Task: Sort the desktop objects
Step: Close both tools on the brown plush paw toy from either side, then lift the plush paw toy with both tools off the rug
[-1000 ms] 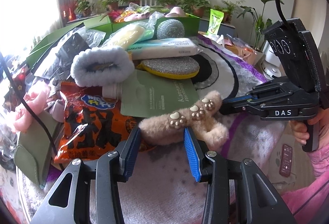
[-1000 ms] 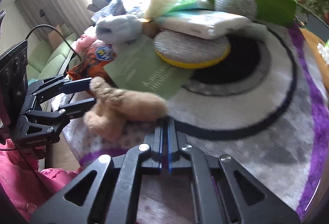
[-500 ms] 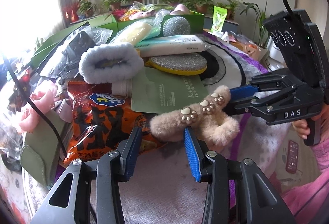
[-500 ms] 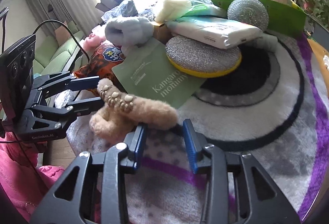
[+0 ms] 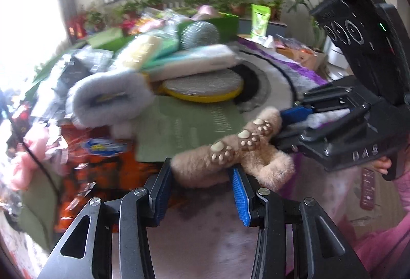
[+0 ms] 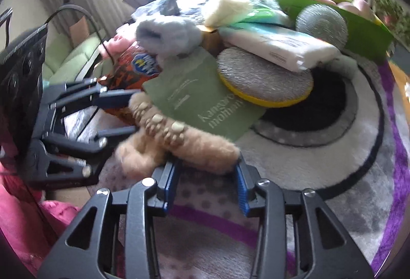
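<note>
A tan fluffy paw-print plush piece lies on the furry mat, partly over an orange snack bag and a green packet. My left gripper is open, its blue pads either side of the plush's near end. My right gripper is open around the plush's other end; it shows in the left wrist view at the right. Each gripper faces the other across the plush.
Behind the plush lie a grey fluffy slipper, a yellow-rimmed scouring pad, a white tissue pack, a steel wool ball and a green box. A grey, white and purple rug covers the surface.
My right gripper went from shut to open and now straddles the plush end. My left gripper moved forward so its pads flank the plush. Both views are blurred by motion.
</note>
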`<state>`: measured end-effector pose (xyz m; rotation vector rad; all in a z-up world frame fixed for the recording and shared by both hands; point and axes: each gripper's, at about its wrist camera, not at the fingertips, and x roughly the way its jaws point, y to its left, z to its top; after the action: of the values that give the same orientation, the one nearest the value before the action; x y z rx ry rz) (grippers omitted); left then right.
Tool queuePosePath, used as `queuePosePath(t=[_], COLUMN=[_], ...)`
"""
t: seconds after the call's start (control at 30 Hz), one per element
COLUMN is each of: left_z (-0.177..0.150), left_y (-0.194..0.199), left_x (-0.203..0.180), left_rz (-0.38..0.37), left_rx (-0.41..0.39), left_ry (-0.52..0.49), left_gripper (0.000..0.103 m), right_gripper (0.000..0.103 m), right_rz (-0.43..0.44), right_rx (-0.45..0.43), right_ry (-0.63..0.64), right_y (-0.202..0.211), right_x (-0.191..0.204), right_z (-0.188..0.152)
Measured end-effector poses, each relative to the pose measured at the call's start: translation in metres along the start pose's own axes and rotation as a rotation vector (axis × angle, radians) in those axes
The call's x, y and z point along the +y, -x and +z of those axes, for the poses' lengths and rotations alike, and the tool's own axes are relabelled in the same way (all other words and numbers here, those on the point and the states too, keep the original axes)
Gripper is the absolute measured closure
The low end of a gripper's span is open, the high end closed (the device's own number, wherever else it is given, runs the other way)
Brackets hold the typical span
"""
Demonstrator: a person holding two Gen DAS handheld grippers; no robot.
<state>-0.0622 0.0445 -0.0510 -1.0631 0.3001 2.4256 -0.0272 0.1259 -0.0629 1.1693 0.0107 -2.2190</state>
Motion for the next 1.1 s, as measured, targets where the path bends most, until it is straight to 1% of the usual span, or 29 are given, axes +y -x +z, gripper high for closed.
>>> queuePosePath(t=[0.17, 0.33, 0.57, 0.7, 0.8, 0.9, 1.03, 1.1], left_z=[0.007, 0.010, 0.010, 0.013, 0.015, 0.015, 0.015, 0.014], left_y=[-0.007, -0.007, -0.007, -0.010, -0.010, -0.011, -0.013, -0.012], left_x=[-0.012, -0.010, -0.008, -0.005, -0.007, -0.012, -0.006, -0.006], left_rz=[-0.054, -0.048, -0.037, -0.042, -0.053, -0.064, -0.075, -0.060], left_rx=[-0.005, -0.010, -0.010, -0.010, -0.006, 0.000, 0.005, 0.009], left_ry=[-0.002, 0.034, 0.027, 0.047, 0.031, 0.008, 0.052, 0.056], left_gripper=[0.061, 0.061, 0.061, 0.061, 0.061, 0.061, 0.061, 0.061], right_gripper=[0.064, 0.064, 0.064, 0.065, 0.069, 0.070, 0.068, 0.062], right_rz=[-0.024, -0.040, -0.043, -0.042, -0.043, -0.044, -0.041, -0.028], right_rx=[-0.001, -0.030, -0.040, -0.049, -0.047, -0.045, -0.037, -0.037], right_ry=[-0.054, -0.076, -0.060, -0.075, -0.090, -0.107, -0.097, -0.100], right_y=[0.014, 0.026, 0.016, 0.014, 0.015, 0.015, 0.012, 0.012], right_x=[-0.011, -0.017, -0.021, -0.022, -0.024, -0.026, -0.027, -0.030], right_z=[-0.011, -0.016, -0.011, -0.008, -0.007, -0.006, -0.005, -0.003])
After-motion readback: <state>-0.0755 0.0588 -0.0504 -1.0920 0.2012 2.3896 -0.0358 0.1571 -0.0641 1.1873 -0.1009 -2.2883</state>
